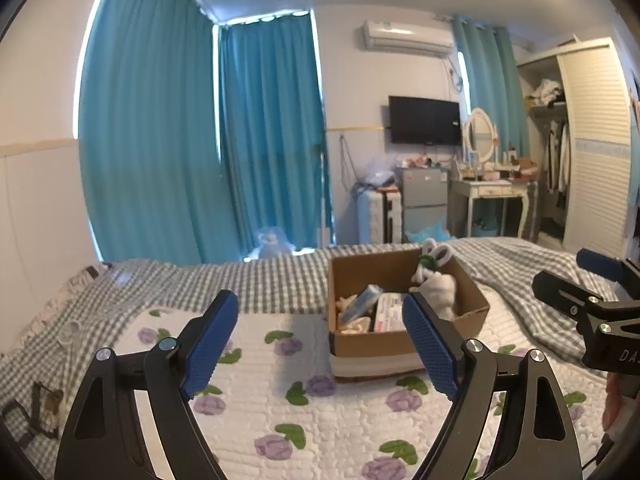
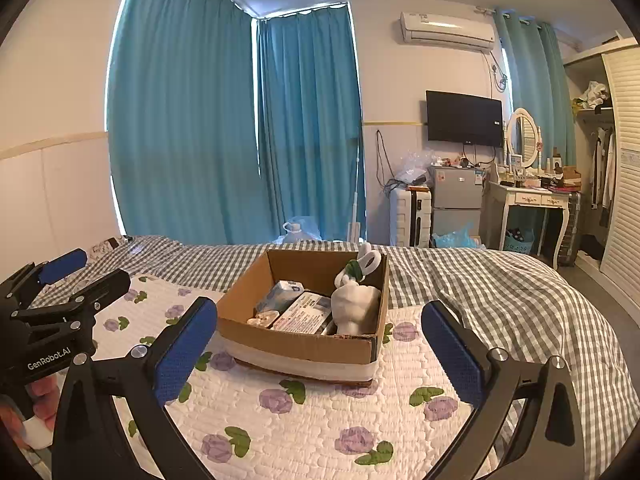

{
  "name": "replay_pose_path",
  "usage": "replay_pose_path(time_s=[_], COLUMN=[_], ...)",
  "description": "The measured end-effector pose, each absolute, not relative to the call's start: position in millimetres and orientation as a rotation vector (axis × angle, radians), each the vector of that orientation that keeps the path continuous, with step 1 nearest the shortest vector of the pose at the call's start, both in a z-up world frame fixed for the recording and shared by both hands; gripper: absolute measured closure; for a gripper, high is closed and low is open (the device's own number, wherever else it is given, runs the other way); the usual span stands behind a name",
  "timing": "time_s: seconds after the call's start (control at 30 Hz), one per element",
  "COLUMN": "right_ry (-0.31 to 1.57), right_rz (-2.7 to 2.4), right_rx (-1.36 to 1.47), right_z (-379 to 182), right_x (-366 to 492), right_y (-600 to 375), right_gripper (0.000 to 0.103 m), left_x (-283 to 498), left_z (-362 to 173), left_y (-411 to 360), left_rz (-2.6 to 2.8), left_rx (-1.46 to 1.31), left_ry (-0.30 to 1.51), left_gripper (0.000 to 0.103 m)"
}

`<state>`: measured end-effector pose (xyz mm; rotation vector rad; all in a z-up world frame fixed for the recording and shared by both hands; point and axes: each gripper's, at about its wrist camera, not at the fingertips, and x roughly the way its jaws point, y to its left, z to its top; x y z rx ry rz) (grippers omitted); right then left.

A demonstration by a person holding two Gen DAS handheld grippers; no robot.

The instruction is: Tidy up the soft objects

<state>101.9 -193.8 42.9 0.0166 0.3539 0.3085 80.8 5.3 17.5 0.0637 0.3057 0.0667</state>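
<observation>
An open cardboard box (image 2: 296, 346) (image 1: 372, 342) sits on the flowered quilt (image 2: 304, 420) of the bed. Inside it a white plush rabbit (image 2: 354, 300) (image 1: 438, 286) with a green collar leans in the right corner, beside soft tissue packs (image 2: 306, 312) (image 1: 362, 304) and a small cream item (image 2: 264, 318). My left gripper (image 1: 320, 340) is open and empty, held above the quilt short of the box. My right gripper (image 2: 320, 352) is open and empty, also just short of the box. Each gripper shows at the edge of the other's view.
A grey checked blanket (image 2: 500, 292) covers the far and right side of the bed. Beyond it are teal curtains (image 2: 192, 120), a suitcase (image 2: 412, 216), a small fridge (image 2: 456, 200), a dressing table (image 2: 532, 204) and an open wardrobe (image 2: 608, 160).
</observation>
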Motion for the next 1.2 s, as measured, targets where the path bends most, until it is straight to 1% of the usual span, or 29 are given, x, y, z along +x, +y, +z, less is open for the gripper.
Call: replay_pose_path(time_s=[1.2], right_ry=[0.348], right_rz=[0.289], right_rx=[0.024], right_z=[46.5], right_x=[98.5], right_y=[-190.3], right_gripper=[0.000], left_x=[77.7], left_z=[16.3], left_y=[-2.6], left_rz=[0.029], left_rx=[0.052], left_ry=[0.325], left_gripper=[0.018])
